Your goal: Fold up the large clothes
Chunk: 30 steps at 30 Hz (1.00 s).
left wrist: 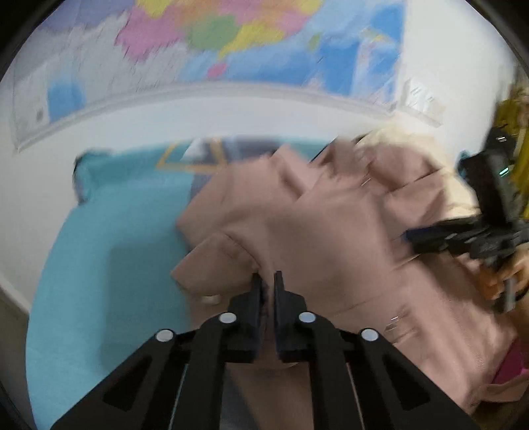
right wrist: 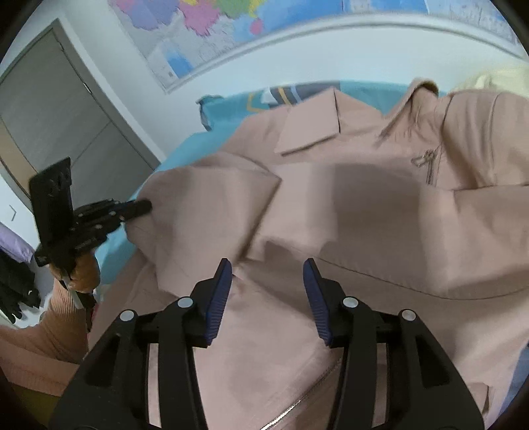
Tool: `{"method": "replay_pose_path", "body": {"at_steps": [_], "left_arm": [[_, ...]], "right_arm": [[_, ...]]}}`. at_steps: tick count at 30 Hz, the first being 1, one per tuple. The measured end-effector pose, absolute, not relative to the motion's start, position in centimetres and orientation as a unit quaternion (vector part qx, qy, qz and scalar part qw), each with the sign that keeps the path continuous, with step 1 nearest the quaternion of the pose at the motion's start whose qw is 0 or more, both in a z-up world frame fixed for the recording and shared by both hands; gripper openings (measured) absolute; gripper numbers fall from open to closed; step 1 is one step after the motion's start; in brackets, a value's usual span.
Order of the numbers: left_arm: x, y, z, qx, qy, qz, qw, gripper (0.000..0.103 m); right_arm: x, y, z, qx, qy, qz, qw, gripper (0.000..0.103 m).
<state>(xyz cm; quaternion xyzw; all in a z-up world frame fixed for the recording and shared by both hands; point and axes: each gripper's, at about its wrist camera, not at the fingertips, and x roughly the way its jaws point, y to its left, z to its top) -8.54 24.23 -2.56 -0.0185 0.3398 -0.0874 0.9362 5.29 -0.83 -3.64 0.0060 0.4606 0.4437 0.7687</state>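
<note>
**Pinching the jacket edge, left side of the bed**

Starting nearest you: your left gripper (left wrist: 267,281) is clamped down on a fold of the pink jacket (left wrist: 330,238), its black jaws nearly together with cloth bunched between them. In the right wrist view the same gripper (right wrist: 145,206) reaches in from the left and bites the outer edge of a folded sleeve panel near the left side of the blue bedsheet (right wrist: 185,145). Your right gripper (right wrist: 266,268) hovers over the lower front of the jacket with its blue-padded jaws apart and nothing pinched; cloth lies under them, not between the pads.

The jacket lies spread across the bed, zipper (right wrist: 429,165) and collar toward the far edge, where the wall map (right wrist: 231,29) hangs. A pale cream garment (right wrist: 489,79) shows at the far right corner, partly hidden.

Expect the cloth to behave as soft, medium-weight fabric: it creases into firm flat panels yet sags wherever it is unsupported, so one pinch will likely drag a whole layer. Seams, hems and the sleeve edge look the safest holds, being doubled and less prone to slip. Avoid the metal zipper pull, which is small and would likely skate off the pads. For your free gripper, a hem matching the left one should keep the fold square.
</note>
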Motion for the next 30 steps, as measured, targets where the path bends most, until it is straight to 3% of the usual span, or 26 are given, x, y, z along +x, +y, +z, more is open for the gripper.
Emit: {"method": "replay_pose_path", "body": {"at_steps": [6,8,14,15,17,18,20,21,22,27,28,30], "left_arm": [[-6.4,18.5,1.1,-0.037,0.323,-0.212,0.922,0.005],[-5.0,15.6,1.2,-0.016,0.324,-0.228,0.918,0.006],[-1.2,10.3,-0.4,-0.008,0.351,-0.266,0.898,0.014],[-1.0,9.9,-0.6,-0.005,0.350,-0.263,0.899,0.017],[-0.6,9.1,-0.9,-0.003,0.350,-0.260,0.900,0.040],[-0.4,9.1,-0.8,-0.002,0.349,-0.253,0.902,0.045],[-0.8,9.4,-0.3,0.008,0.338,-0.236,0.911,0.050],[-1.2,9.9,0.1,0.010,0.328,-0.232,0.916,0.061],[-1.7,10.6,0.6,0.010,0.316,-0.223,0.922,0.065],[-4.6,14.6,1.2,0.028,0.274,-0.149,0.950,0.075],[-5.0,15.6,0.7,0.026,0.276,-0.141,0.950,0.075],[-5.3,17.2,-0.2,0.023,0.285,-0.117,0.951,0.075]], "right_arm": [[4.1,-2.6,-0.3,0.023,0.403,0.460,0.791,0.063],[3.1,-3.3,0.6,0.023,0.387,0.465,0.796,0.073],[0.3,-3.9,0.5,-0.034,0.366,0.437,0.821,0.089],[0.1,-3.7,0.1,-0.039,0.369,0.435,0.820,0.089],[0.1,-2.6,-1.2,-0.058,0.377,0.416,0.825,0.089],[0.2,-2.3,-1.8,-0.063,0.381,0.414,0.824,0.089],[0.7,-1.4,-3.2,-0.075,0.397,0.397,0.824,0.085],[1.0,-1.1,-3.6,-0.076,0.402,0.397,0.821,0.082],[1.2,-0.8,-4.1,-0.080,0.406,0.394,0.821,0.081],[1.7,0.7,-4.1,-0.109,0.389,0.379,0.833,0.081],[2.3,1.3,-4.3,-0.118,0.389,0.376,0.833,0.077],[3.1,1.7,-4.6,-0.110,0.404,0.388,0.821,0.031]]}}
